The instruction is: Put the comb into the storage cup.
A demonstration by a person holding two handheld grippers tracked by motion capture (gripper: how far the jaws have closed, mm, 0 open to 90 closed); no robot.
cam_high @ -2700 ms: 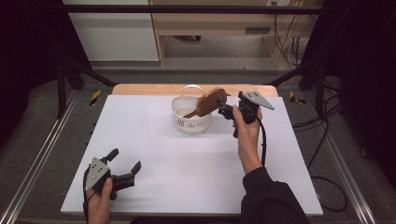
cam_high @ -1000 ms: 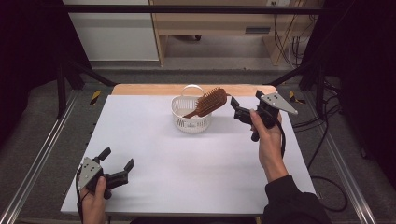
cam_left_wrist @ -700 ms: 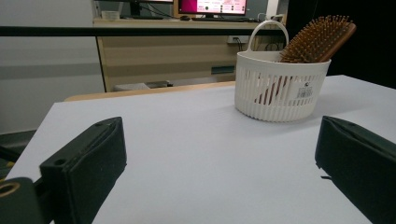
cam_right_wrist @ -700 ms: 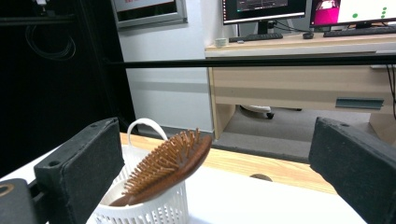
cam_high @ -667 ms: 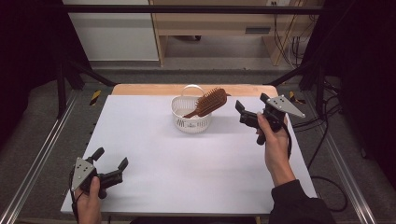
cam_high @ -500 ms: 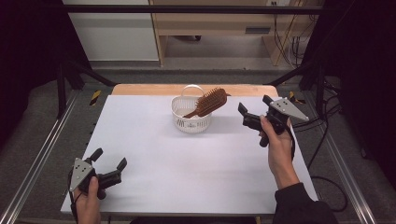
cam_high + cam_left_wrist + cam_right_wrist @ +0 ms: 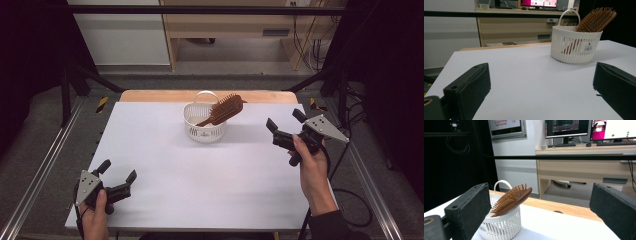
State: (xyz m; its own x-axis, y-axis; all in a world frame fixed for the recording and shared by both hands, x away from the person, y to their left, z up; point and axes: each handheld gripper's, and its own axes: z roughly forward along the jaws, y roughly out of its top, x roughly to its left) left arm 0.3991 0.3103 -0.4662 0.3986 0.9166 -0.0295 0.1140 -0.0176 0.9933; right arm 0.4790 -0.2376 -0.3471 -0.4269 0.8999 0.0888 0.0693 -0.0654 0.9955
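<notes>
A wooden hairbrush (image 7: 224,110) stands slanted in a small white slotted basket (image 7: 204,129) at the far middle of the white table (image 7: 210,170). Its bristle head sticks out over the basket's right rim. The left gripper view has the hairbrush (image 7: 596,19) in the basket (image 7: 574,45) ahead and to the right; in the right gripper view the hairbrush (image 7: 510,200) and basket (image 7: 501,226) sit low on the left. My right gripper (image 7: 286,123) hovers open to the right of the basket, holding nothing. Near the table's front left corner my left gripper (image 7: 118,171) rests open and empty.
A wooden strip (image 7: 150,95) borders the table's far edge. Metal rails (image 7: 40,175) run along both sides of the table. Beyond it stand a desk (image 7: 584,167) with monitors and a white cabinet (image 7: 120,35). A cable (image 7: 345,200) trails from my right gripper.
My right gripper let go of the hairbrush in the basket and drew back to the right, open. My left gripper slid a little toward the front left corner.
</notes>
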